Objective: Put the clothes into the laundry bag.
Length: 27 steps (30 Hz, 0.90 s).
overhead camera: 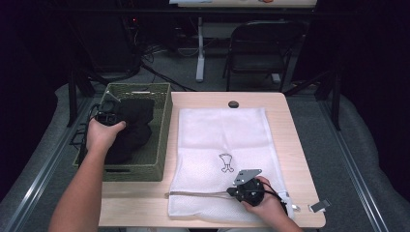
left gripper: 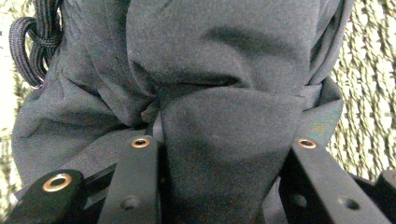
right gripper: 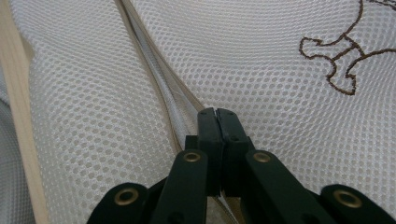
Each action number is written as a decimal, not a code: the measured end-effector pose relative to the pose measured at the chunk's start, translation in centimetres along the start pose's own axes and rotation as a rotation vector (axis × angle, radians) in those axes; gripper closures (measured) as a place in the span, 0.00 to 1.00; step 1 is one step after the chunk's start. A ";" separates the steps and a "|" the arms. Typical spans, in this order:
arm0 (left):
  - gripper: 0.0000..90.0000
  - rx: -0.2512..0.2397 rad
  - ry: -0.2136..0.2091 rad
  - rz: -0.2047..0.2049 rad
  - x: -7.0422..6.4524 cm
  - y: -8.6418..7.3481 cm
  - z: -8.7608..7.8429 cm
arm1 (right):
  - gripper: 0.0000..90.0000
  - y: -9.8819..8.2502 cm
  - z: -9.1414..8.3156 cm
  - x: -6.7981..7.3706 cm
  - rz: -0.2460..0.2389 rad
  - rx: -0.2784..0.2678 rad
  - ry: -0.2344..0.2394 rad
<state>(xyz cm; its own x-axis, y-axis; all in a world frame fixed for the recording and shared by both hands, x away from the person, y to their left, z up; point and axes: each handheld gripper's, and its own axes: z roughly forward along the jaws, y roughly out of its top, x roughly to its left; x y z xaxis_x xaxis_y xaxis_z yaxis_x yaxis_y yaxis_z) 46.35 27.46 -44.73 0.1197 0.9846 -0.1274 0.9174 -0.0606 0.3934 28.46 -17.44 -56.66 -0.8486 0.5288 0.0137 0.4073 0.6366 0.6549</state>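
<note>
A black garment (overhead camera: 135, 126) lies bunched in a green woven basket (overhead camera: 164, 130) at the table's left. My left gripper (overhead camera: 109, 116) is down in the basket on top of it. In the left gripper view a thick fold of the garment (left gripper: 224, 56) fills the gap between the jaws of the left gripper (left gripper: 224, 140) and hides the tips. A white mesh bag (overhead camera: 222, 135) lies flat on the table. My right gripper (overhead camera: 237, 192) sits at its near edge. It (right gripper: 217, 114) is shut on the bag's zipper seam (right gripper: 149, 65).
The wooden table (overhead camera: 290, 145) carries a small dark round object (overhead camera: 233, 104) at the back and a metal clip (overhead camera: 319, 206) at the front right corner. A brown embroidered figure (overhead camera: 226, 163) marks the bag. A folding chair (overhead camera: 261, 48) stands beyond the table.
</note>
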 end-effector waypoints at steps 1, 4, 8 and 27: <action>0.69 0.000 -0.001 0.002 0.0 0.0 -0.2 | 1.00 0.0 0.0 0.0 0.002 0.000 -0.001; 0.69 -0.005 -0.016 0.008 -0.1 -0.1 -0.8 | 1.00 0.0 0.0 0.0 0.001 0.002 0.001; 0.69 -0.006 -0.023 0.011 -0.1 -0.2 -1.2 | 1.00 0.1 -0.1 -0.1 0.008 0.003 0.010; 0.69 -0.002 -0.031 0.067 -1.0 -0.5 -2.9 | 1.00 1.2 -0.9 -0.3 0.006 -0.001 0.032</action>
<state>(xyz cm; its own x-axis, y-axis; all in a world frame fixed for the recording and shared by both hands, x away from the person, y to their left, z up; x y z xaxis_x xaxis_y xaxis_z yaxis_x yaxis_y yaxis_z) 44.70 27.02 -42.17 0.1925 0.9728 -0.1289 0.9062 -0.1258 0.4037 28.87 -17.32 -55.18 -0.8563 0.5147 0.0418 0.4122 0.6325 0.6558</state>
